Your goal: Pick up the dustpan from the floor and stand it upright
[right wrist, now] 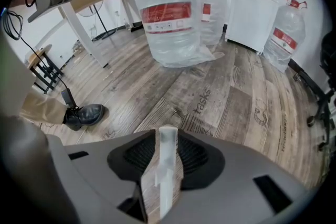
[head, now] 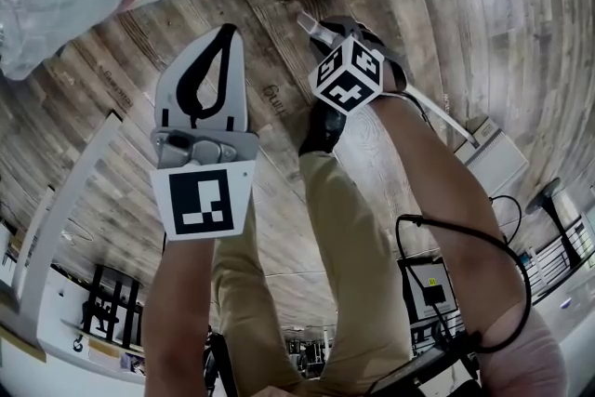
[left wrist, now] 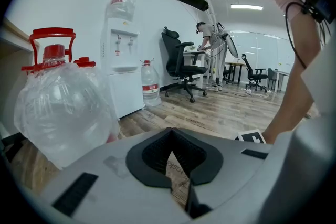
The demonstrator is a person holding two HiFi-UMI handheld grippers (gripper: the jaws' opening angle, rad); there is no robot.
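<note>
dustpan [head: 497, 165]: pale grey, slim handle | long axis along right gripper [head: 316, 28] jaws, pan behind | clamped on handle | left gripper [head: 226, 34] closed, empty

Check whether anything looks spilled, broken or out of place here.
Nothing looks spilled or broken on the wooden floor. The one unsettled thing is the dustpan handle, clamped in the right gripper and apparently slanted, not yet upright.
</note>
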